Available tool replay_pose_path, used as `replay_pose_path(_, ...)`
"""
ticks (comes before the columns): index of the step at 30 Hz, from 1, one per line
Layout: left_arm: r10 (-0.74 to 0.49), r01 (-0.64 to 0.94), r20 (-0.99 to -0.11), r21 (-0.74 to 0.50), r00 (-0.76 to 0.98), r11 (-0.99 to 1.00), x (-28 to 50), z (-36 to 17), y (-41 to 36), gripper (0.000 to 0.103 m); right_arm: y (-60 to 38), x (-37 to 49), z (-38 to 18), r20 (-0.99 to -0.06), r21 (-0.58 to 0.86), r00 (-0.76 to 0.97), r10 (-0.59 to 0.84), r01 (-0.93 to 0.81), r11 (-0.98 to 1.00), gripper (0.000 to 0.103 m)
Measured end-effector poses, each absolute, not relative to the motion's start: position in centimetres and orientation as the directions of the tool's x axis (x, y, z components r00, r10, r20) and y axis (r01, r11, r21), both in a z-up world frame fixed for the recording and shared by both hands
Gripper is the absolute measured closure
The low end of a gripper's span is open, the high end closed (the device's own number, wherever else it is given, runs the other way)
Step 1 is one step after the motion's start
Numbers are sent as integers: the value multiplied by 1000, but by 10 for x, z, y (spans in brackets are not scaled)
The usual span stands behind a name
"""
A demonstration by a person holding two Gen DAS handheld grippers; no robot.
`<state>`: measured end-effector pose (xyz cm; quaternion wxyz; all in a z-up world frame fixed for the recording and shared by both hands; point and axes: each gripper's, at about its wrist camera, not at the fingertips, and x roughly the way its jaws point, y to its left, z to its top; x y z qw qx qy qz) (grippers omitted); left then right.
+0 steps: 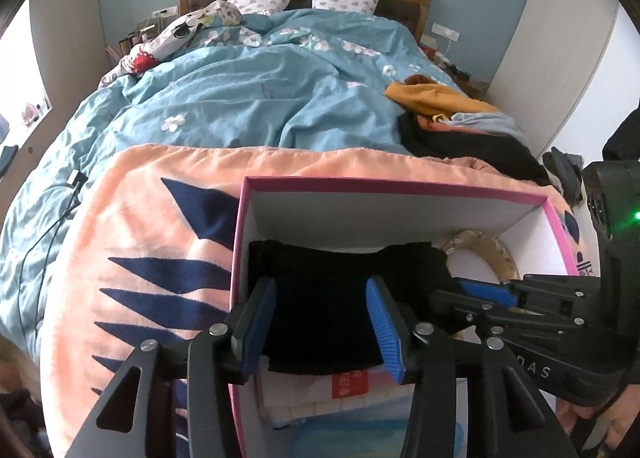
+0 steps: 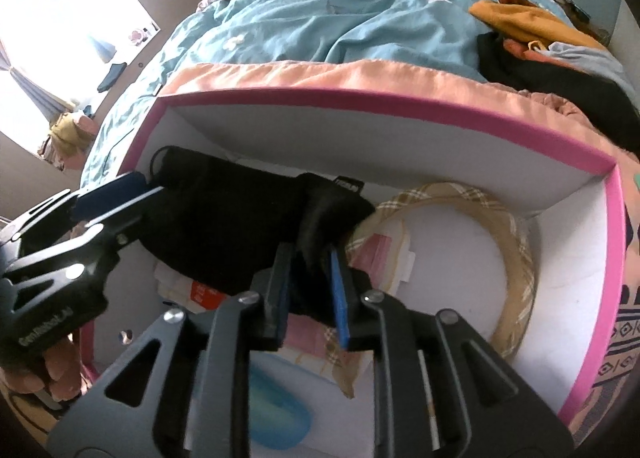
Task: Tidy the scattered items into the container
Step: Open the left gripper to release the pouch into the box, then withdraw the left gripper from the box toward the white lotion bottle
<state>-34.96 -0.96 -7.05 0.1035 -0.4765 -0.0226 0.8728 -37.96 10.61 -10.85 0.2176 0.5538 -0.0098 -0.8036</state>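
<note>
Presently, a black knitted garment point(image 1: 320, 310) is held inside the pink-rimmed white cardboard box point(image 1: 384, 186), which rests on the peach blanket with navy triangles point(image 1: 132, 242) at the foot edge of the bed. The left tongs point(image 1: 320, 318) are set fairly wide, the blue pads point(image 1: 384, 322) bracketing the folded cloth near the box's left wall; whether they press it firmly cannot be told, though the cloth fills the gap and appears gripped. The right tongs point(image 2: 308, 290) are nearly closed, pinched on a bunched end of the same garment toward the middle of the box.

A two-point hold is judged to serve for keeping the soft cloth spread and folded while it is lowered, so that it lies flat rather than bunching. It is positioned over items already in the box: a beige plaid ring-shaped cushion point(image 2: 508, 242) at the right wall, white folded cloth with a red tag point(image 1: 346, 382) beneath, and a light blue plastic case point(image 2: 276, 414) at the near edge.

A heap of orange, grey and black clothes point(image 1: 460, 118) lies on the bed's right edge, well apart from the box, so the task is judged unfinished.
</note>
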Motion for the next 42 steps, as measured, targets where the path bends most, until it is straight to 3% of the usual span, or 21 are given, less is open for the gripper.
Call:
replay_pose_path(1,192,-152,-822,-130,-536,-980,-347,-68,-10,41,107,-379,-107,-887,247,-297,-352,338,-908,78)
replay_pose_path(5,203,-150,-792,-142,-576,-978,-334,-55,-17,38,114,-374,-104,-888,236,-312,-339,325,-916,73)
replay_pose_path(10,210,-137,-745,-160,-633,-978,-314,-38,-29,21,124,-363,-96,-872,250,-343,-349,302,-920,71)
replay_pose_path(18,246,-108,-729,-231,-639,-967,-279,-32,-48,13,123,-331,-81,-842,293,-368,-394,302,-907,70)
replay_pose_path(31,287,-95,-717,-297,-635,-950,-187,-32,-87,13,131,-234,-34,-749,367,-388,-538,434,-823,60)
replay_pose_path(42,281,-107,-814,-264,-509,-959,-110,-78,-88,13,99,-123,-75,-787,421,-184,-589,538,-730,59)
